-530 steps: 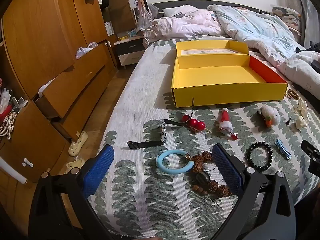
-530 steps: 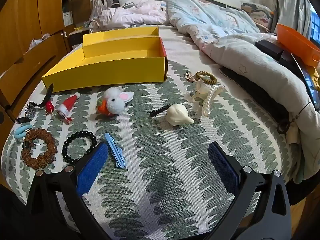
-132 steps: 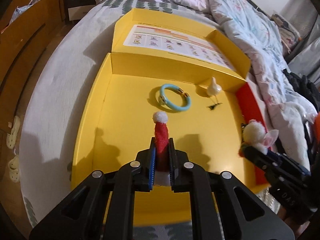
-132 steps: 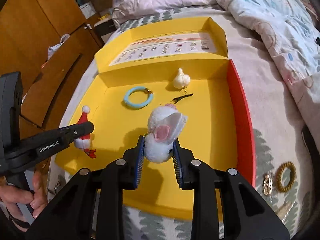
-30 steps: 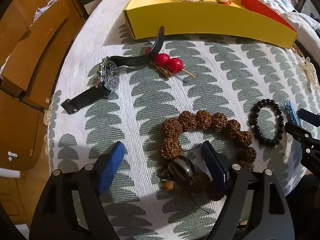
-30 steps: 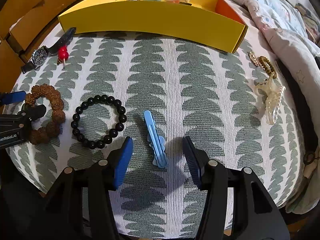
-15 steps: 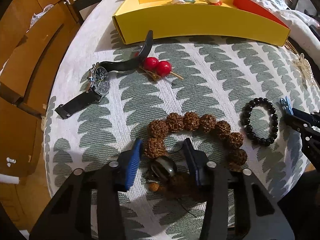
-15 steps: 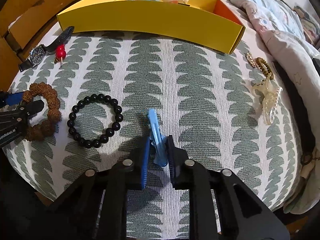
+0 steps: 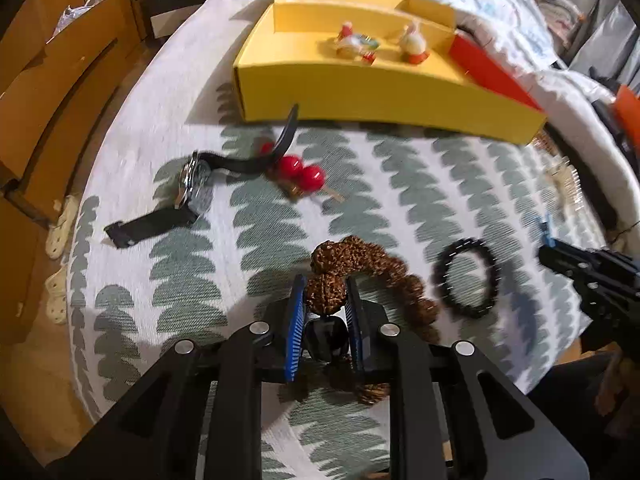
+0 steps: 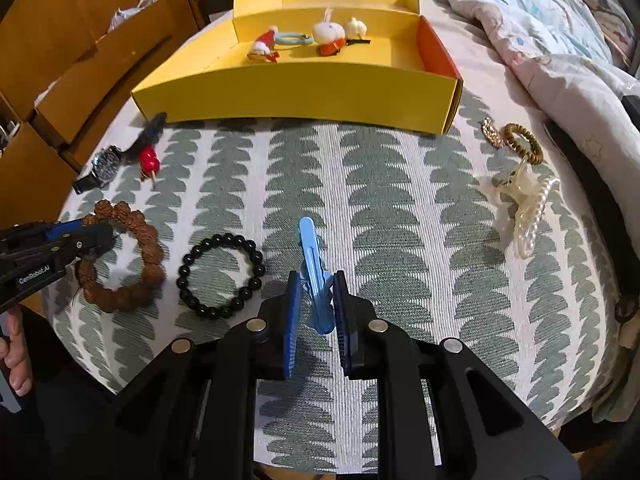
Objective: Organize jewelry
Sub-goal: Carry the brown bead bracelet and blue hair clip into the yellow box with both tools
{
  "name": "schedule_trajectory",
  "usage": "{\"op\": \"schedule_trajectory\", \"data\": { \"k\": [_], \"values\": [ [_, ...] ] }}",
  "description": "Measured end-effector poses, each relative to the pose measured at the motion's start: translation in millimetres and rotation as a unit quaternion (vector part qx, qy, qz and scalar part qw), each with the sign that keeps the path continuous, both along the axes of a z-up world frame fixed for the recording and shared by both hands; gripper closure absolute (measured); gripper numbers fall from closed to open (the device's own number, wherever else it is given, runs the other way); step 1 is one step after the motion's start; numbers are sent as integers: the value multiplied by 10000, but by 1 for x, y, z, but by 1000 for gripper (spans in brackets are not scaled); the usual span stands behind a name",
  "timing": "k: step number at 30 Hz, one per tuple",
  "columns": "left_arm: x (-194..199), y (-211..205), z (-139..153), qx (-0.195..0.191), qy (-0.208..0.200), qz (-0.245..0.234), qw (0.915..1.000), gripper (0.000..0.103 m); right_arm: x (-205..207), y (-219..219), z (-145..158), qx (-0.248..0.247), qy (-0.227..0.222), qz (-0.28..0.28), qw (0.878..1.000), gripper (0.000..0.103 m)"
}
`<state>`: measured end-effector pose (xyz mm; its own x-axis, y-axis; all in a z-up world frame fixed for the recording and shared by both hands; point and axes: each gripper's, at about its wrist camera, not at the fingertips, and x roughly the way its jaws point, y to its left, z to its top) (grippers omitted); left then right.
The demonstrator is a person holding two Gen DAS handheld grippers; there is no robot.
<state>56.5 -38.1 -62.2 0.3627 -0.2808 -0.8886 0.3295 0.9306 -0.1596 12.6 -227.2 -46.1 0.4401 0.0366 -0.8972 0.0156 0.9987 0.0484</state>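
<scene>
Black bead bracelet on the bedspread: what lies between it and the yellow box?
In the right wrist view, only bare patterned bedspread lies between the black bead bracelet and the yellow box.

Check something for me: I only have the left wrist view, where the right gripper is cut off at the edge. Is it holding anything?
Observer: Yes, the right gripper, whose jaws have just been closing, is shut on a blue hair clip.
Operator: What lies on the bed beyond it?
Observer: A pearl claw clip, beside a brown coil hair tie.
Operator: Anything in the yellow box I'd miss?
Observer: A thin black hairpin, rightmost of the items.
</scene>
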Motion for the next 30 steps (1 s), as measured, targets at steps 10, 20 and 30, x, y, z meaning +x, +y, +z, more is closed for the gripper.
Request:
{"op": "schedule_trajectory", "data": {
  "k": [10, 20, 30],
  "values": [
    [3, 2, 41, -798, -290, -215, 9962, 83, 0, 5, 19, 178, -252, 84, 9995, 86],
    [17, -14, 78, -1028, -572, -270, 9927, 83, 18, 4, 48, 463, -568, 100, 9973, 86],
    [62, -37, 125, -969, -772, -260, 9920, 83, 78, 2, 93, 513, -813, 179, 9952, 86]
  ]
}}
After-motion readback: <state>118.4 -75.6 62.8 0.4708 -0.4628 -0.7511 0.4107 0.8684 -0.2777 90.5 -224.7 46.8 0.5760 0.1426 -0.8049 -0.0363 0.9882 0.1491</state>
